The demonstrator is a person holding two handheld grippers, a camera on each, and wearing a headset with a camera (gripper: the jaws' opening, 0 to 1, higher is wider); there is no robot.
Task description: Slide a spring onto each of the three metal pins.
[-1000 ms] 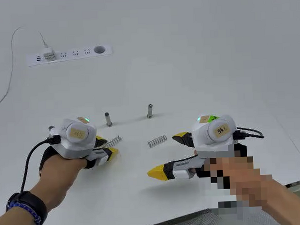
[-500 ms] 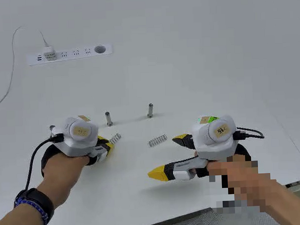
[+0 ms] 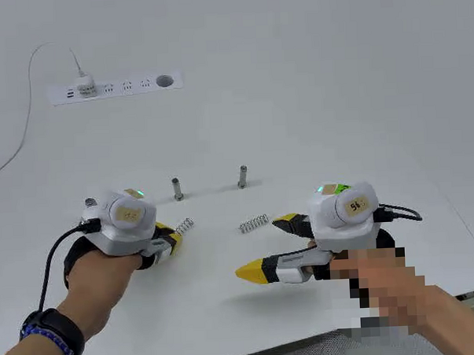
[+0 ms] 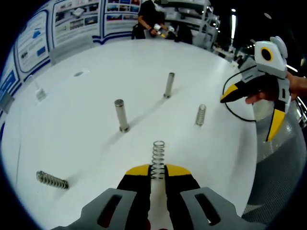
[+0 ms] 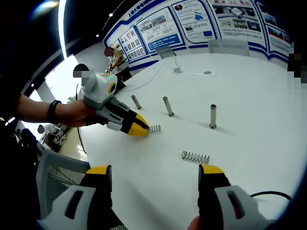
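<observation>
Spring gripped, threading onto a pin comes next.

The spring (image 4: pixel 157 154) juts from my left tongs (image 4: pixel 151 171), which are clamped on its near end, low over the counter (image 4: pixel 72 124) and short of the nearest pin (image 4: pixel 120 115). My right tongs (image 5: pixel 154 172) stand wide apart, with a second spring (image 5: pixel 195 156) lying before them. Next, I judge, I must lift the coil and line its bore up over the pin's top.
</observation>
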